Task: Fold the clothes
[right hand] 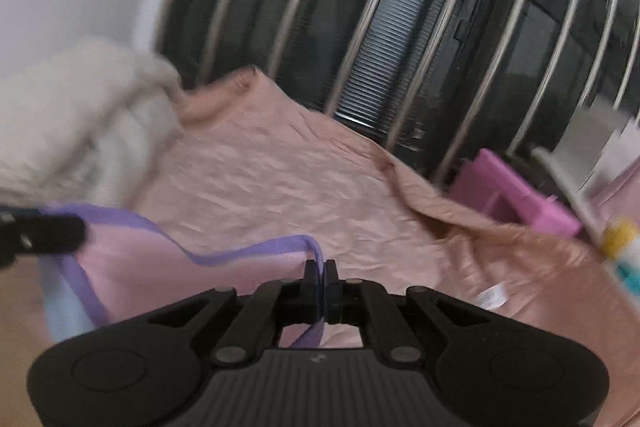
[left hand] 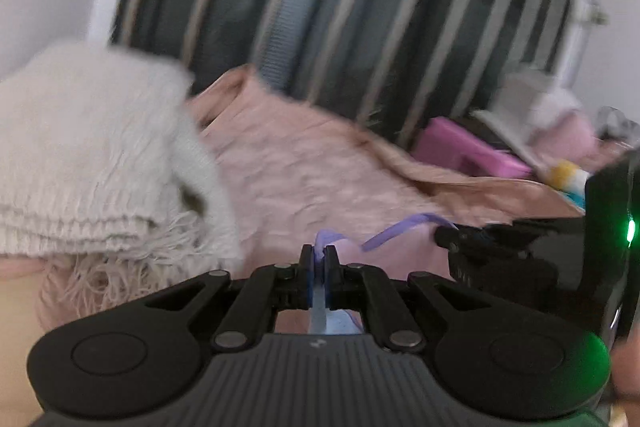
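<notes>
A: Left wrist view. Left gripper (left hand: 319, 259) has its fingers pinched closed on the purple trim of a small pink garment (left hand: 348, 251). The trim runs right from the pinch to the right gripper (left hand: 460, 237), which sits just beside it at the same height. Blurred, so I can't read the right one's fingers from here.

B: Surroundings?

A: Pink bedspread (left hand: 312, 163) underneath, cream knitted throw (left hand: 88, 147) folded at left, barred window (left hand: 360, 7) behind.

B: Right wrist view?

A: Right gripper (right hand: 323, 273) is clamped shut on the same purple trim (right hand: 248, 251). Pink garment (right hand: 168, 267) hangs left of the fingers and below them. Left gripper (right hand: 48, 231) is at the far left edge, holding the other end.

B: So the key relation?

A: The held edge is the long axis, strung left to right between both fingers, slack and wavy in the middle. The body of the garment drops beneath them, above the bedspread (right hand: 300, 179). Both grippers are equally on it. My read: fits either spreading it out or carrying an edge over in a fold. Can't settle which.
</notes>
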### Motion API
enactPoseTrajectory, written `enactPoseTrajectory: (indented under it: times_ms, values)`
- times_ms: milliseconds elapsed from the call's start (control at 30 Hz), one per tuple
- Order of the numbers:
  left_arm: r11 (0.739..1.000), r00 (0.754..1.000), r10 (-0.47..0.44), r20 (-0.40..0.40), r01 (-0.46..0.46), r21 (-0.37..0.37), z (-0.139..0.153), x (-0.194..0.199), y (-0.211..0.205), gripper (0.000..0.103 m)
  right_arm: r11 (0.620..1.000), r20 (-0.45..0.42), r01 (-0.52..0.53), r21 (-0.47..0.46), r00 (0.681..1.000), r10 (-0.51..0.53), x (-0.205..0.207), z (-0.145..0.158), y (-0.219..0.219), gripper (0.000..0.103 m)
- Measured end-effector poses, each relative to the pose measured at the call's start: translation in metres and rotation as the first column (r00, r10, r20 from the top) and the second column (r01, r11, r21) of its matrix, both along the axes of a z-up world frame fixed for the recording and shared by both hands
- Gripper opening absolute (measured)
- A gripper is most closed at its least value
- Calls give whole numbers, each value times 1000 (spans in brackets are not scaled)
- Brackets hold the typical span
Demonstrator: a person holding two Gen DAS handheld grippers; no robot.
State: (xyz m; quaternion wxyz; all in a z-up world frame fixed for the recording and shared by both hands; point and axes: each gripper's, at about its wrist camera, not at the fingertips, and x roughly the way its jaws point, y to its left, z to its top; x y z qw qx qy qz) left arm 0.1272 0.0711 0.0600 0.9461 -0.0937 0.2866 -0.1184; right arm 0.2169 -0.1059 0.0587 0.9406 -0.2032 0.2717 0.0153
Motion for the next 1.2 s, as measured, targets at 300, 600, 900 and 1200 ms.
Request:
enactPoseTrajectory:
  times_ms: [300, 600, 900, 1200]
  values:
    - [999, 1000, -10, -15, 9, -43, 5, 7, 0, 61, 954, -99, -104, 281, 986, 136, -5, 13, -43, 50]
    - [950, 949, -305, -84, 309, 38, -27, -88, -66, 61, 877, -192, -278, 392, 908, 374, -139, -18, -94, 31]
    - [917, 932, -344, -115, 360, 175, -51, -149, -91, 38, 871, -140, -289, 398, 919, 369, -222, -47, -94, 22]
    - [895, 910, -400, -112, 414, 165, -49, -223, -65, 44, 864, -141, -253, 435, 929, 343, -311, -47, -97, 19]
